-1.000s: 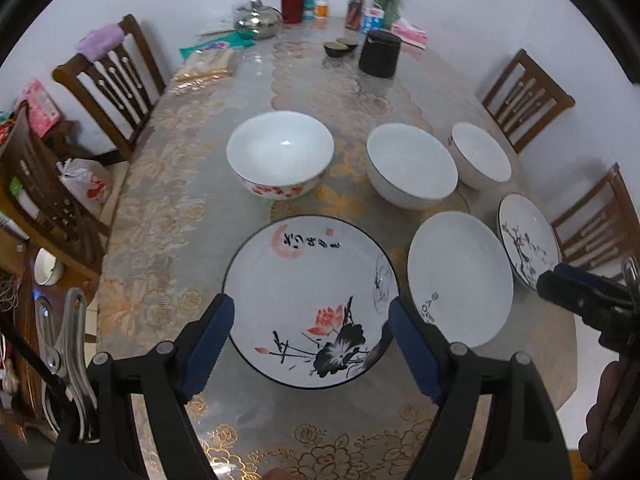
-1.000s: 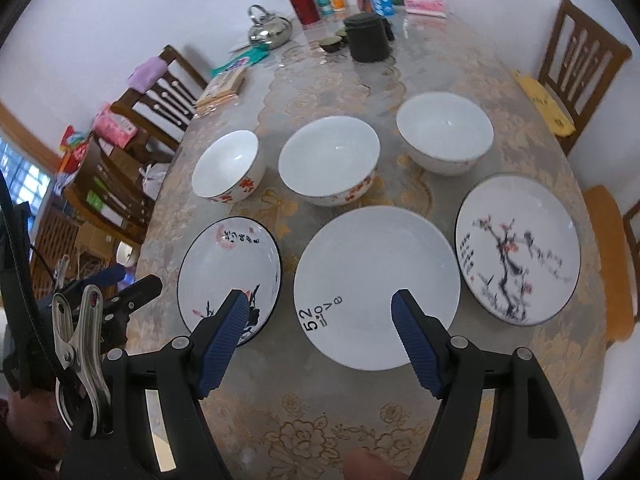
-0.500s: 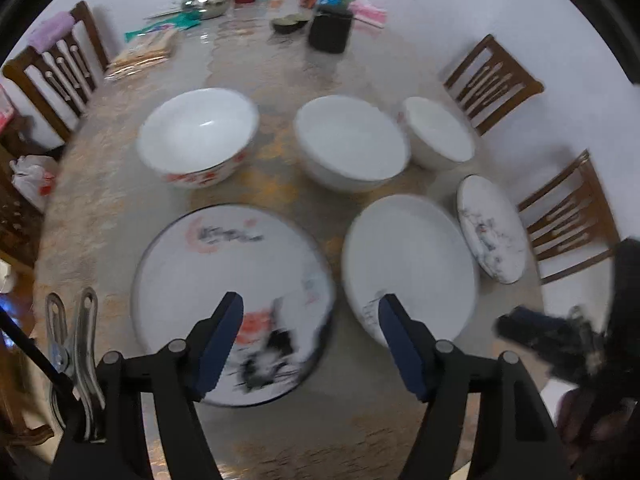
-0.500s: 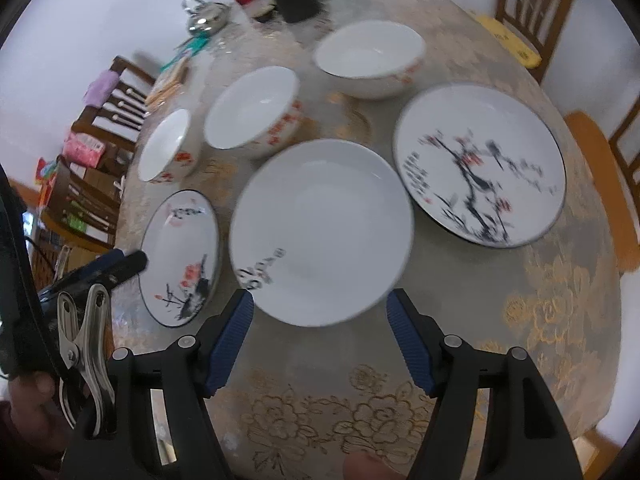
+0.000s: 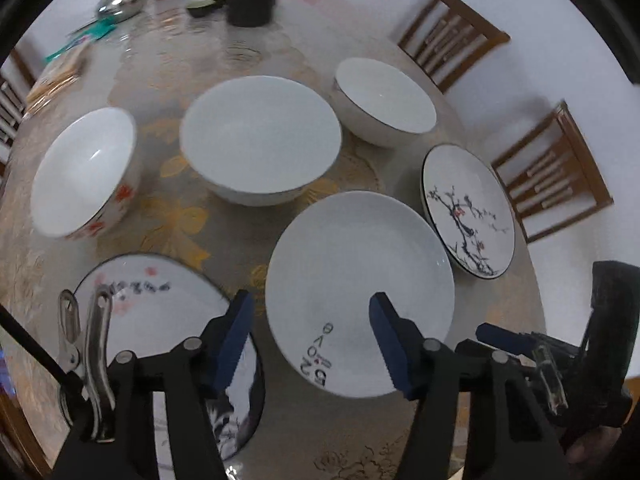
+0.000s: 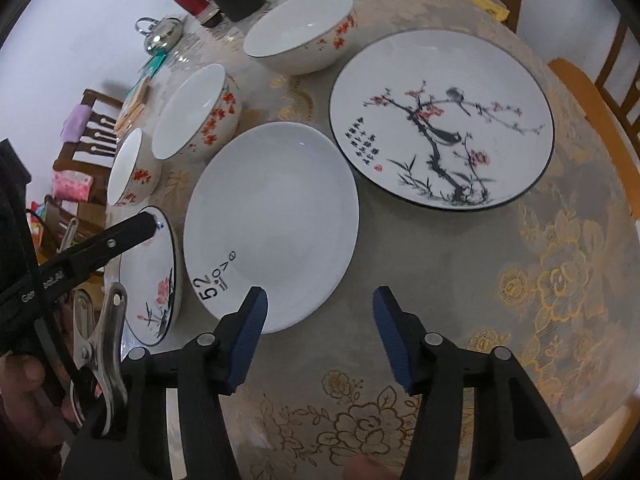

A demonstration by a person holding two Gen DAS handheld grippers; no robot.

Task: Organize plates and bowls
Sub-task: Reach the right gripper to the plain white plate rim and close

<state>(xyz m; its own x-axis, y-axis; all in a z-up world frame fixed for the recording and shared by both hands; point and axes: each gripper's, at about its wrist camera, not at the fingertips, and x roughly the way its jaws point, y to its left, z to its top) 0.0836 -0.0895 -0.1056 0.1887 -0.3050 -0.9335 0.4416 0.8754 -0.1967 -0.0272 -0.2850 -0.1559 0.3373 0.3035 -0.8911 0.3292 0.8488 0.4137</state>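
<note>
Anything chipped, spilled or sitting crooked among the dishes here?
Nothing stands out. Three bowls sit upright in a row, three plates lie flat before them; no visible chips or spills. Both grippers, left and right, are open and empty.

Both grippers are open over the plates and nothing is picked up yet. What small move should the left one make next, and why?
Probably ease the left gripper forward and down onto the near rim of the plain white plate. Its open jaws already frame that rim, nothing is held, and the lotus plate lies just beside it as a likely stacking partner. The right gripper is open over bare tablecloth.
</note>
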